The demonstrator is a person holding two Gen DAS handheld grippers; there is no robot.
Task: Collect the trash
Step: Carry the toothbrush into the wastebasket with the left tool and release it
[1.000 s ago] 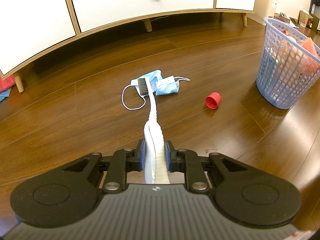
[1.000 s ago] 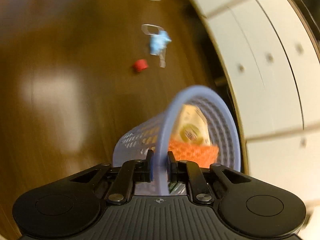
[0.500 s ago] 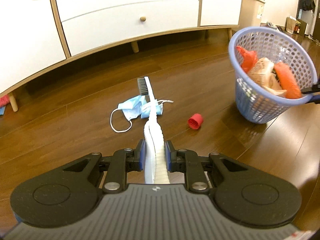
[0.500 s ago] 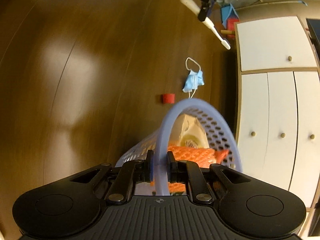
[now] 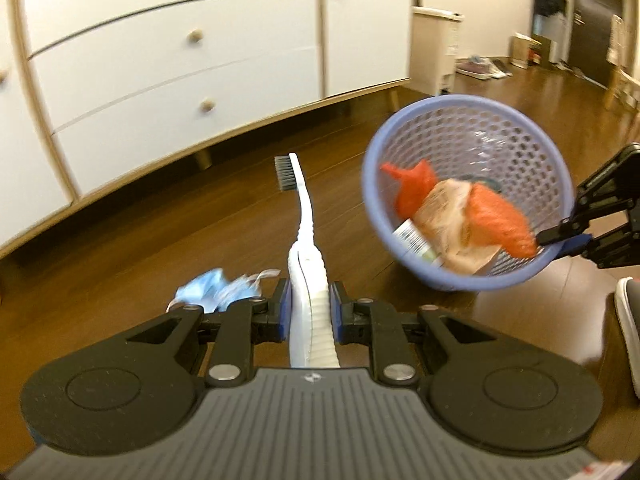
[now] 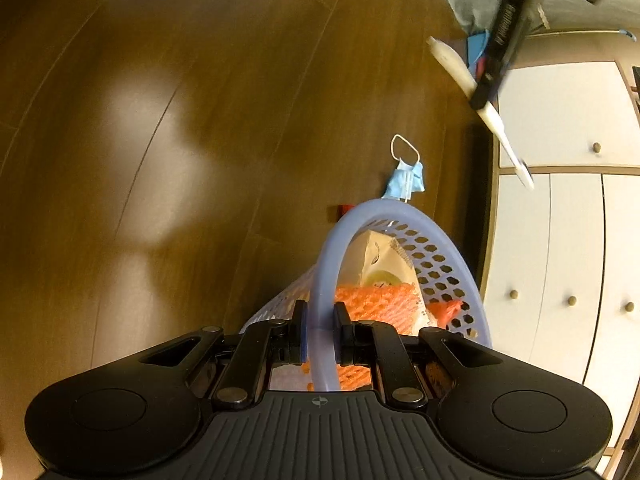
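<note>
Trash was gathered in a lavender mesh basket (image 5: pixel 516 148), and one more piece, a white toothbrush (image 5: pixel 306 240), was clamped by its ribbed handle between the blue pads of the left gripper (image 5: pixel 309 312). The toothbrush was pointed toward 12 o'clock in the left wrist view, its dark bristles facing 9 o'clock at the far tip. At 2 o'clock from that tip the basket was held off the floor, tilted so that its mouth faced the camera. Inside it, orange foam netting (image 5: pixel 496 216), a tan paper wrapper (image 5: pixel 452 216) and a white label with a barcode could be seen, blurred by motion. The basket's rim was pinched at 4 o'clock by the right gripper (image 5: pixel 560 238).

In the right wrist view, the right gripper (image 6: pixel 319 332) was closed on the basket rim (image 6: pixel 332 256), with the netting and a pale carton (image 6: pixel 380 264) beyond it. At 12 o'clock past the basket a crumpled blue face mask (image 6: pixel 406 174) lay on the wooden floor (image 6: pixel 200 120), and a red cap (image 6: pixel 344 209) was partly hidden just behind the rim. At 1 o'clock the toothbrush (image 6: pixel 480 108) was seen in the left gripper, above the floor. White drawers (image 6: pixel 560 260) stood at 3 o'clock.
</note>
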